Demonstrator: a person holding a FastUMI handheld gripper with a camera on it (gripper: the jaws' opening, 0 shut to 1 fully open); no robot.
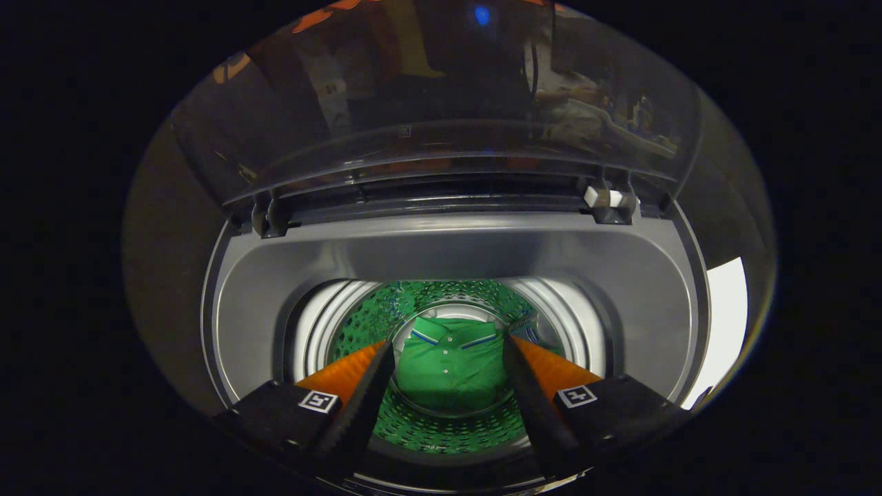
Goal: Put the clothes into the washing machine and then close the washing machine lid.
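Observation:
A green polo shirt (451, 364) with a blue-and-white striped collar lies at the bottom of the washing machine drum (441, 313), whose shiny wall mirrors its green. My gripper (448, 344) hovers over the grey top opening (448, 248) and points down into the drum. Its fingers stand apart with nothing between them, and the shirt lies well beyond and below the tips. The clear lid (441, 96) stands raised on its hinges behind the opening.
Two hinges (269, 217) (610, 201) hold the lid at the back edge of the grey rim. A bright white patch (720, 324) lies beside the machine on the right. Reflections of the room show in the lid.

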